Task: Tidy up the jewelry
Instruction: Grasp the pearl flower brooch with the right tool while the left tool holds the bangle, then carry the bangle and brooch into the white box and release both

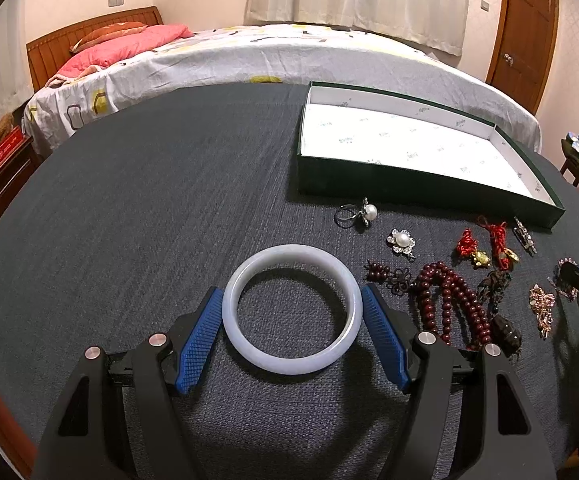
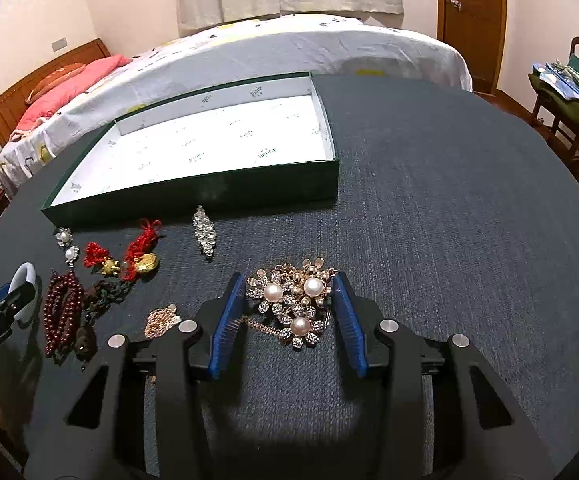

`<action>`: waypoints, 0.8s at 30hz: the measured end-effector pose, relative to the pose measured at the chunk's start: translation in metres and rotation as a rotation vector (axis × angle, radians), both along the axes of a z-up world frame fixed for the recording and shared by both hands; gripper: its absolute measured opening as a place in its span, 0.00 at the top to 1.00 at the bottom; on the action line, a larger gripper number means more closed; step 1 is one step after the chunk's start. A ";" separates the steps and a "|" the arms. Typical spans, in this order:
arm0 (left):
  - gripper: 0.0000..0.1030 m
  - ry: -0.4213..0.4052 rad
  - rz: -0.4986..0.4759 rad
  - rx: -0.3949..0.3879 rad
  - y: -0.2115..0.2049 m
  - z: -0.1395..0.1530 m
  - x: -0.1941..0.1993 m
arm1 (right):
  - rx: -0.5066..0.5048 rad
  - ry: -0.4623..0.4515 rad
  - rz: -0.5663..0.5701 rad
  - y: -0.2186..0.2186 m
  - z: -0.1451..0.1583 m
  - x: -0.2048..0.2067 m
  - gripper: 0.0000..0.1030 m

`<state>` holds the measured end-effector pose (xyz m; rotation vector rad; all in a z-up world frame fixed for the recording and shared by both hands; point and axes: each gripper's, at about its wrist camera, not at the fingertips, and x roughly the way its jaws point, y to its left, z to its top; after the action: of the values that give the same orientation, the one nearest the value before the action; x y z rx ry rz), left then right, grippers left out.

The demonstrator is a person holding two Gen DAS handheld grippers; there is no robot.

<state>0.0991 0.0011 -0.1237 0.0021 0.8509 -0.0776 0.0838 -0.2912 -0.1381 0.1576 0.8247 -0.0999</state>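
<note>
Left gripper: its 2 blue pads stand at either side of the white bangle — both touch or almost touch the outer rim; I cannot tell whether they press on it.
White bangle: lies flat on the dark cloth surface, toward the near edge, left of the other jewelry.
Pearl ring: just in front of the green box's near wall, at the left end of the jewelry group.
Pearl flower brooch: right of the ring, nearer the middle of the surface.
Dark red bead strand: heaped just right of the bangle, apart from it.
Red cord charms: 2 knotted red cords with gold pieces, near the box's right front corner.
Green box: open, white lined, nothing in it, toward the far edge of the surface.
Crystal clip: alone, just in front of the box's near wall.
Right gripper: jaws apart around the gold pearl brooch — the right pad touches its edge, the left pad is just beside it, no clamp shows.
Gold pearl brooch: 3 pearls in gold flowers, flat on the cloth, well right of the bead strand.
</note>
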 end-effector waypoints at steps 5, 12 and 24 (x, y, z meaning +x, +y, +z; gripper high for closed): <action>0.33 -0.004 -0.005 -0.002 -0.002 0.003 -0.002 | 0.013 -0.012 -0.002 -0.002 0.006 -0.007 0.57; 0.33 -0.044 -0.020 -0.017 -0.008 0.024 -0.003 | 0.022 -0.082 0.007 -0.002 0.035 -0.016 0.57; 0.33 -0.142 -0.077 -0.079 -0.027 0.078 0.023 | 0.052 -0.232 0.047 -0.004 0.100 0.004 0.57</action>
<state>0.1222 -0.0263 -0.0461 -0.0334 0.7053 -0.1816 0.0879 -0.2951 -0.0386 0.1950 0.5990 -0.0153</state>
